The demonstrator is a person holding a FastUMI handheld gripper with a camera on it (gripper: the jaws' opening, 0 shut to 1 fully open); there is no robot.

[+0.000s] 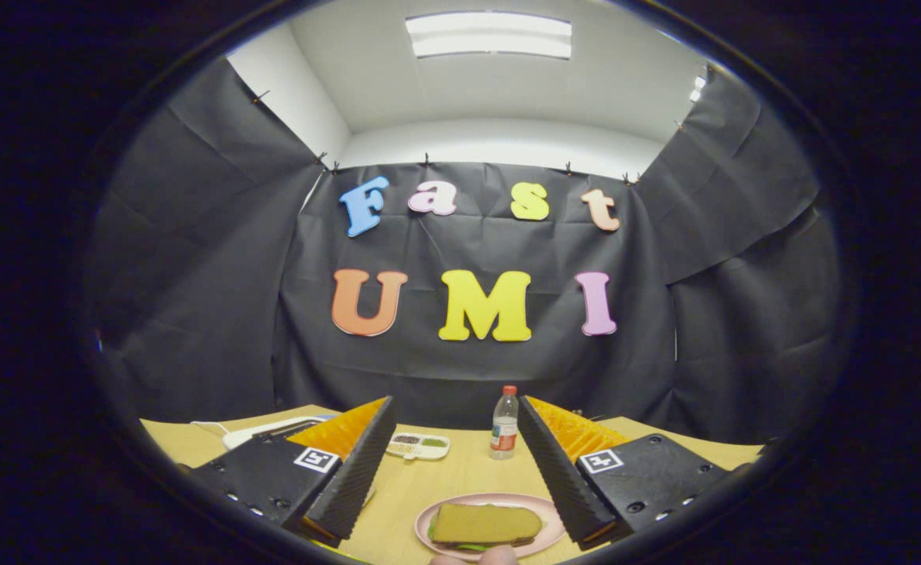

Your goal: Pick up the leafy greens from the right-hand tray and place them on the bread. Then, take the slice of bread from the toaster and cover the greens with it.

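Bread (485,523) on plate (553,534), between open claw (456,424) fingers.

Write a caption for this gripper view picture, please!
Open gripper above a pink plate holding a bread slice over greens.

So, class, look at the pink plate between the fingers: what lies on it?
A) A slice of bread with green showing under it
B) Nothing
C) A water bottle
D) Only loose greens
A: on the pink plate a slice of bread covers a strip of greens, with the open fingers standing apart to either side.
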